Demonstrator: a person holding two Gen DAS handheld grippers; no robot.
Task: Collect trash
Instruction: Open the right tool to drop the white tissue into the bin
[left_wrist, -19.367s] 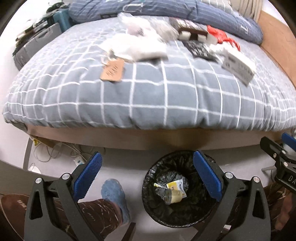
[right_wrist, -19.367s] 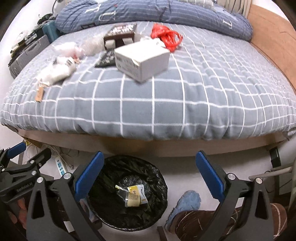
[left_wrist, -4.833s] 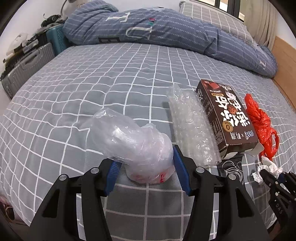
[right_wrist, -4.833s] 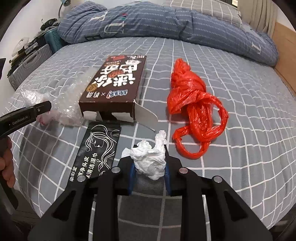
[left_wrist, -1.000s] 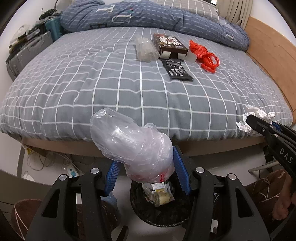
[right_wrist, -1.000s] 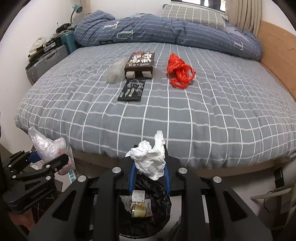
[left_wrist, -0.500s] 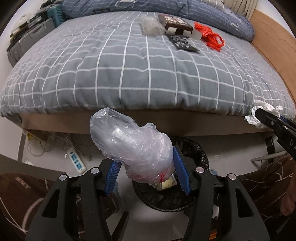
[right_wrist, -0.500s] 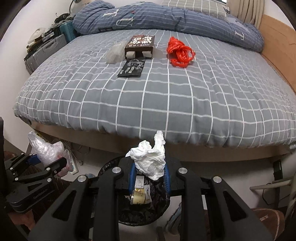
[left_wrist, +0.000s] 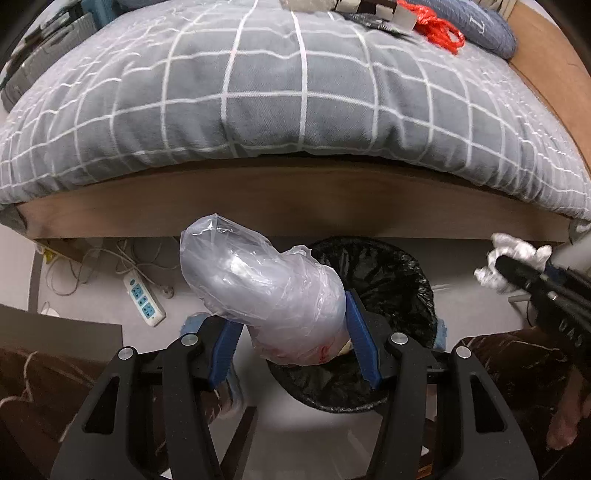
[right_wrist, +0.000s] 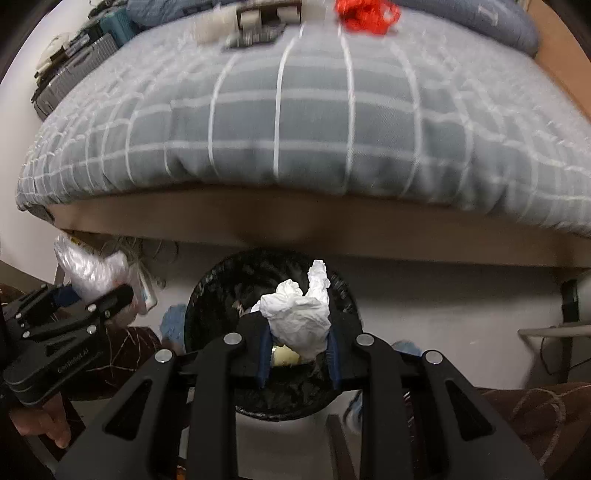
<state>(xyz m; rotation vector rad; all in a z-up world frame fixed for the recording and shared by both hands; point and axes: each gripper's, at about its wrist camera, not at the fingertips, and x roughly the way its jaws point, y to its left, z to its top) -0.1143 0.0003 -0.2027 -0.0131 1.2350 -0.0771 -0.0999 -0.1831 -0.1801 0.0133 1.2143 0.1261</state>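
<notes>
Both grippers are hanging over the bin (right_wrist: 207, 295), which is sitting on pale floor just in front of the bed's (left_wrist: 295, 110) wooden edge, with open floor to either side. The left gripper (left_wrist: 291, 349) is pinching a bag (left_wrist: 266, 288) of clear, crinkled plastic above the bin's left rim. The right gripper (right_wrist: 297, 350) is pinching a crumpled white tissue (right_wrist: 299, 314) over the round, black-lined opening. A red bag (right_wrist: 365, 14) is lying on the checked grey quilt.
</notes>
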